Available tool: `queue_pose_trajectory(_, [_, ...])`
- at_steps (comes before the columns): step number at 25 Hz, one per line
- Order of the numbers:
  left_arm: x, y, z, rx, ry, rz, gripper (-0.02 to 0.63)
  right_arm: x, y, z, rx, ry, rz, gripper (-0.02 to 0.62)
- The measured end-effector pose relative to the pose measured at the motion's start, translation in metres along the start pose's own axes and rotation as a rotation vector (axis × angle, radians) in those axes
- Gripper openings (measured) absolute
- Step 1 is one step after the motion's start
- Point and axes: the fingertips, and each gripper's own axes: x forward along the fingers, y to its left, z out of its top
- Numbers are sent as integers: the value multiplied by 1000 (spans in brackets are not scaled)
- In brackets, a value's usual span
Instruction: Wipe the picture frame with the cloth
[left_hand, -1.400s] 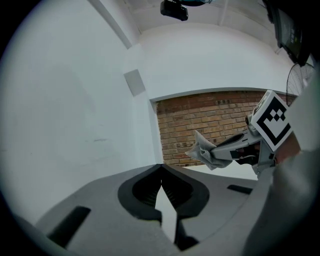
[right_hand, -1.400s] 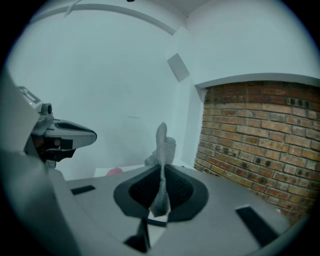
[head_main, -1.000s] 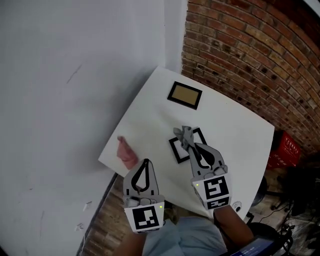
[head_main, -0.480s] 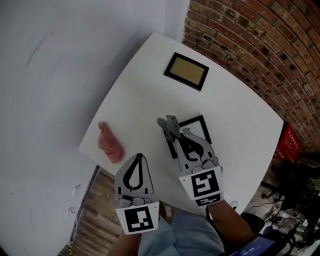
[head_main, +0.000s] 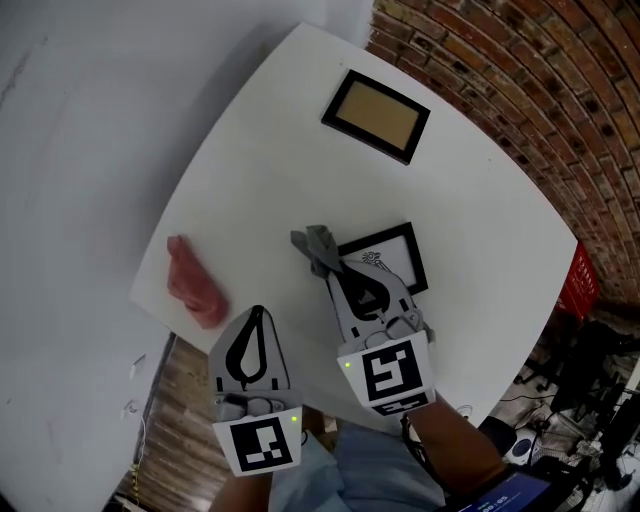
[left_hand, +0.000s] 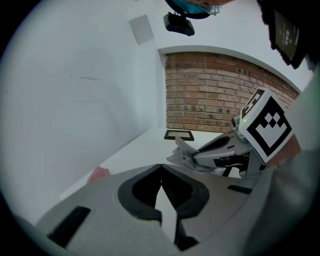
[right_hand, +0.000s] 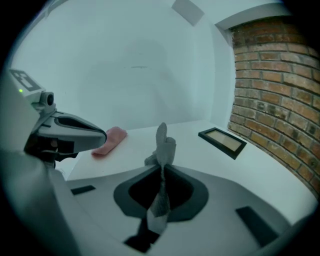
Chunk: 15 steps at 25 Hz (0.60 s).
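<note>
My right gripper is shut on a grey cloth, which sticks up past its jaws. The cloth hangs just left of a black picture frame with a white picture lying on the white table. Part of that frame is hidden under the gripper. A second frame with a tan picture lies farther back. My left gripper is shut with nothing in it, at the table's near edge, left of the right gripper.
A pink cloth lies crumpled near the table's left edge. A brick wall runs along the far right side and a white wall along the left. Wooden floor shows below the table's near edge.
The right gripper has carried the grey cloth leftward, from over the black frame to just off its left edge. The head view has shifted. The left gripper stays shut at the near edge.
</note>
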Motion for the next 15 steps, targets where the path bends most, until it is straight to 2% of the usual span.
queue_pose_trajectory(15, [12, 11, -16, 9, 52, 8, 9, 25, -2, -6, -27, 29, -16, 26])
